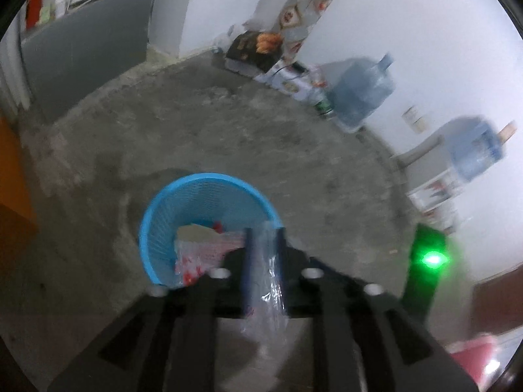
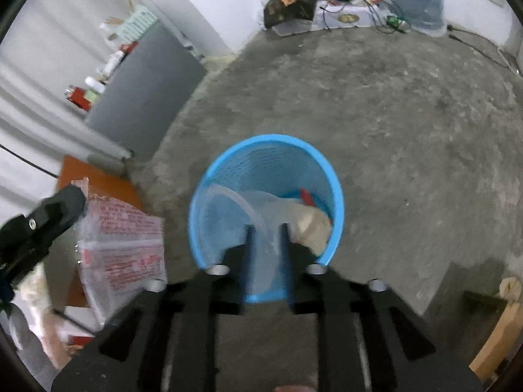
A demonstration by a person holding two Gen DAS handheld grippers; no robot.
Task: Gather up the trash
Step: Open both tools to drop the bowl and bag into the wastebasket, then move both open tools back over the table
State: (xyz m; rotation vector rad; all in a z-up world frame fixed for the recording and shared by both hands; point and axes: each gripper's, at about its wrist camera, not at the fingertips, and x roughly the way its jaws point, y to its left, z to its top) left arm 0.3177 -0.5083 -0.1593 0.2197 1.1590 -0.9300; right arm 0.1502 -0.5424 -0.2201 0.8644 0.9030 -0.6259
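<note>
Both grippers angled down over blue mesh basket [image 2: 265,196] for drop. Left gripper [image 1: 264,251] fingers parted, clear plastic wrapper [image 1: 268,281] loose between. Right gripper [image 2: 266,245] fingers released, clear film [image 2: 266,254] slipping into basket.

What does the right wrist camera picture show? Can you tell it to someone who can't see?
A round blue mesh basket stands on a grey concrete floor, already holding crumpled trash. The right gripper points down into it with clear plastic between its fingers. At left, the left gripper carries a red-printed clear wrapper.

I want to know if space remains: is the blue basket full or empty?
Neither: the blue basket holds some trash at its bottom; most of its inside is free.
</note>
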